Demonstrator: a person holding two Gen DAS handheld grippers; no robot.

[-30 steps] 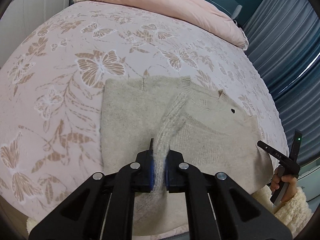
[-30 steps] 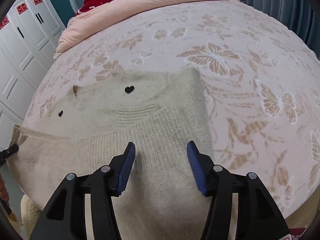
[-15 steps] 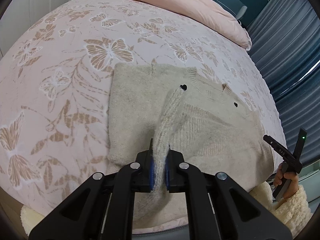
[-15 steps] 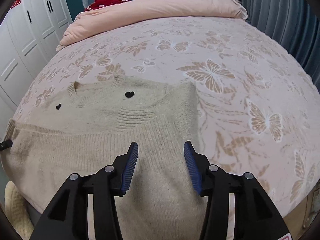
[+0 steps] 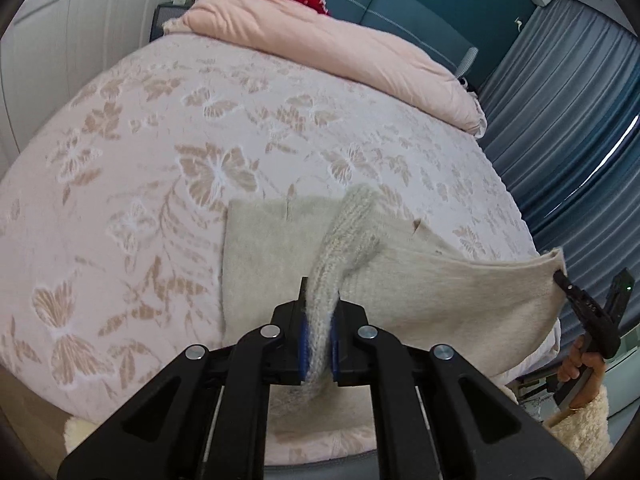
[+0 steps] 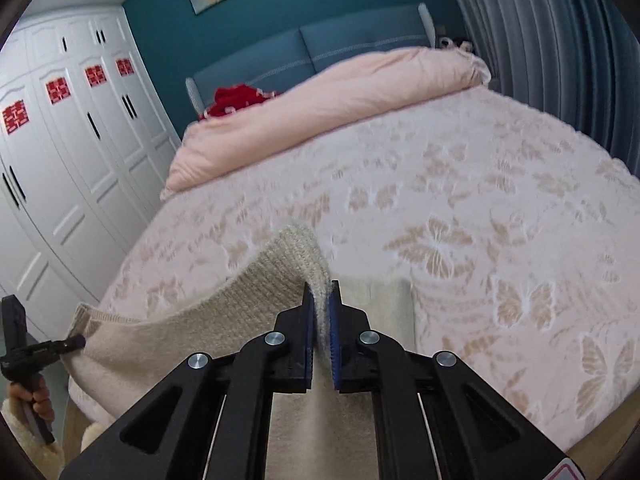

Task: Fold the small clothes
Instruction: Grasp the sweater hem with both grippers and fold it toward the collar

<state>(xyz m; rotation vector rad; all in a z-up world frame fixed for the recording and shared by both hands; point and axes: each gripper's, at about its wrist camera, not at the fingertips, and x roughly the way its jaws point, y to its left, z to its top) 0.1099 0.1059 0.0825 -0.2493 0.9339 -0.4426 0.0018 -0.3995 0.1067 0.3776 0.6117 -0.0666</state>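
Jaws clamped on knit | left gripper (image 5: 319,340) pinches beige sweater (image 5: 440,296) hem, fold rising between pads | right gripper (image 6: 320,320) likewise, probably the other hem corner | sweater's far half flat on butterfly bedspread (image 5: 160,160) | pink duvet (image 6: 340,92) beyond

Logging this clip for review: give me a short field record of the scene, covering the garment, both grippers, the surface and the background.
garment: beige knit sweater, partly lifted off the bed
left gripper: shut on the sweater's hem
right gripper: shut on the sweater's hem
surface: bed with pink butterfly-print cover
background: pink duvet at the head, red item behind it, white wardrobe, grey curtains
fold state: not yet completed
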